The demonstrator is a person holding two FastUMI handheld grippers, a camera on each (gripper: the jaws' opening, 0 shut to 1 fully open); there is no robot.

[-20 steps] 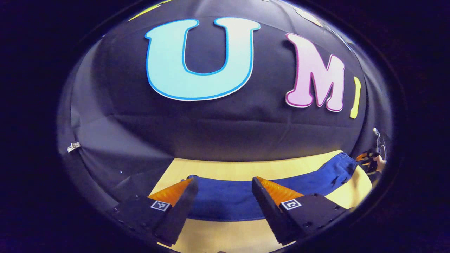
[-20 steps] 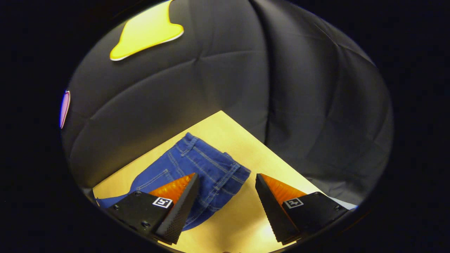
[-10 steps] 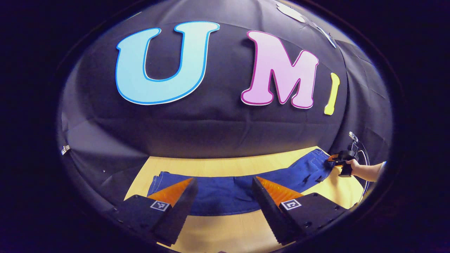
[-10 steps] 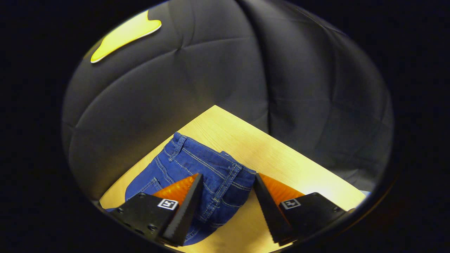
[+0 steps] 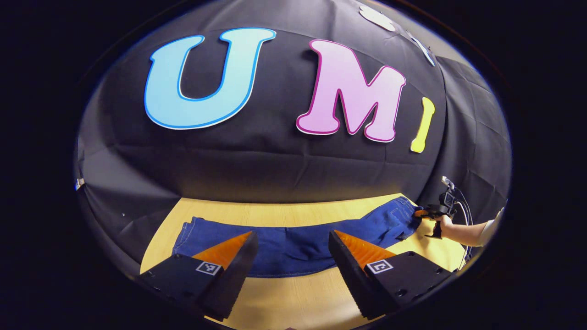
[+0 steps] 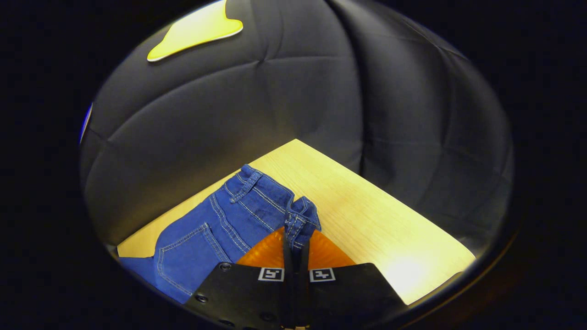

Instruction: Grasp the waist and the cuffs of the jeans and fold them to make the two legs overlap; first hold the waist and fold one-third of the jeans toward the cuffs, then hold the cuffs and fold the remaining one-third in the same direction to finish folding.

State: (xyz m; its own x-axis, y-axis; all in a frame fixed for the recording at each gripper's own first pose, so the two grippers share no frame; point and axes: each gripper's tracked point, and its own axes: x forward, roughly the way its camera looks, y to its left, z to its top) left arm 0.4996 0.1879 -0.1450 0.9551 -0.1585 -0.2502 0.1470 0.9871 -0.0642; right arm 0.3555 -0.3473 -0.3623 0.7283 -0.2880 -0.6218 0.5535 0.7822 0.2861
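Right gripper [image 6: 296, 243] clenched on waist of blue denim jeans [image 6: 215, 224]; left gripper [image 5: 291, 256] released above legs, probably untouching. First fold: next, grasp cuffs.

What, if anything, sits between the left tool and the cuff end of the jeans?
Nothing visible. The left tool hangs open above the jeans, and the cuffs lie flat on the bare table.

Each hand-held gripper [image 5: 290, 263] has black wedge bodies, square coded tags and round screws; a pale sleeve [image 5: 494, 225] at three o'clock.
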